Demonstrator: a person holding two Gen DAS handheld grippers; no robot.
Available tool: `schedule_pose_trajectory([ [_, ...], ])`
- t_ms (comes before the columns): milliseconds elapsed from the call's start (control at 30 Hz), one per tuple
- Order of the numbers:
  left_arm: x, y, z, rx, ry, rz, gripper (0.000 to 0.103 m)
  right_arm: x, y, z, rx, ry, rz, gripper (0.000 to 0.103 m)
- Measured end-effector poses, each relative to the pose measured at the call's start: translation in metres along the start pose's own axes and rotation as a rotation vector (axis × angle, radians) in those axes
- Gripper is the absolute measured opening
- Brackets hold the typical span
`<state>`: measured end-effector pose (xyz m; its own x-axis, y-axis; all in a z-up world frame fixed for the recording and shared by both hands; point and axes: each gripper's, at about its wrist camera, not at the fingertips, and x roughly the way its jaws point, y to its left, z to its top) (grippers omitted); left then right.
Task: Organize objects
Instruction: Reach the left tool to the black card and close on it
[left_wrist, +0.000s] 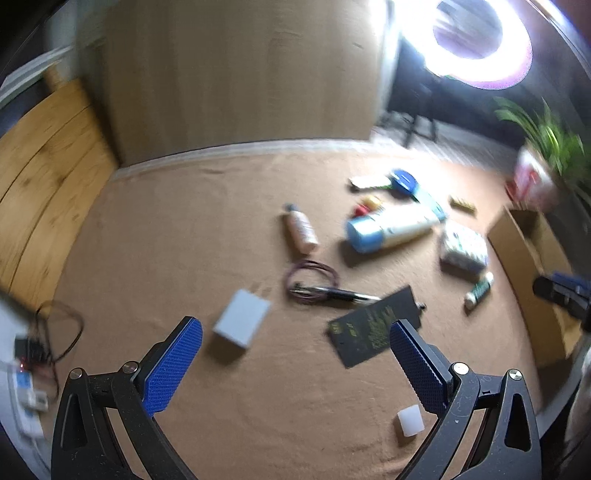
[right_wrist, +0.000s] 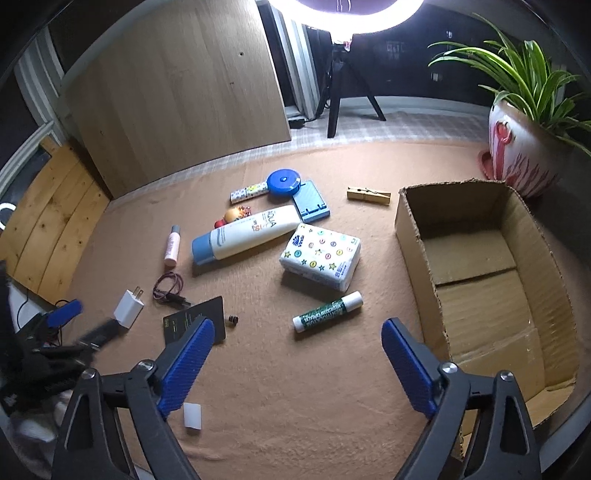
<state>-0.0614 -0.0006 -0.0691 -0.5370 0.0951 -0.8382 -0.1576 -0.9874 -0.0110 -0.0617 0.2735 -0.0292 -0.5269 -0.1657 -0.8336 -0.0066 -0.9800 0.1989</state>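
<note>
Both grippers hover wide over the tan-covered tabletop (right_wrist: 258, 369), nothing between the pads. Left gripper (left_wrist: 295, 365) hangs above the white charger plug (left_wrist: 242, 324) and black card (left_wrist: 373, 325). Right gripper (right_wrist: 297, 365) sits just short of the green glue stick (right_wrist: 327, 311), the empty cardboard box (right_wrist: 410, 236) close on its right. Tissue pack (right_wrist: 320, 255) and sunscreen bottle (right_wrist: 245, 235) lie farther back.
</note>
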Motion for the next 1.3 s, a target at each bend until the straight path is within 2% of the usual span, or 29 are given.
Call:
schedule_pose_trajectory([
  [133,0.027,-0.025,0.002,0.135,0.048,-0.06,0.101,-0.003,-0.003,-0.004,0.007,0.0,-0.004,0.089],
  [233,0.044,-0.036,0.004,0.176,0.076,-0.096,0.1,-0.007,-0.008,-0.008,0.024,0.001,-0.01,0.089],
  [567,0.086,-0.043,0.016,0.201,0.161,-0.187,0.099,-0.019,-0.031,-0.02,0.089,-0.005,-0.049,0.089],
  [833,0.108,-0.049,0.017,0.197,0.236,-0.241,0.09,-0.029,-0.044,-0.026,0.111,-0.018,-0.07,0.089],
  [1000,0.108,-0.057,0.01,0.223,0.27,-0.261,0.085,-0.029,-0.053,-0.03,0.13,-0.01,-0.065,0.089],
  [1167,0.098,-0.074,-0.003,0.295,0.292,-0.271,0.083,-0.029,-0.056,-0.033,0.133,-0.003,-0.056,0.089],
  [1300,0.094,-0.086,-0.009,0.356,0.303,-0.256,0.077,-0.029,-0.058,-0.035,0.137,0.001,-0.051,0.089],
])
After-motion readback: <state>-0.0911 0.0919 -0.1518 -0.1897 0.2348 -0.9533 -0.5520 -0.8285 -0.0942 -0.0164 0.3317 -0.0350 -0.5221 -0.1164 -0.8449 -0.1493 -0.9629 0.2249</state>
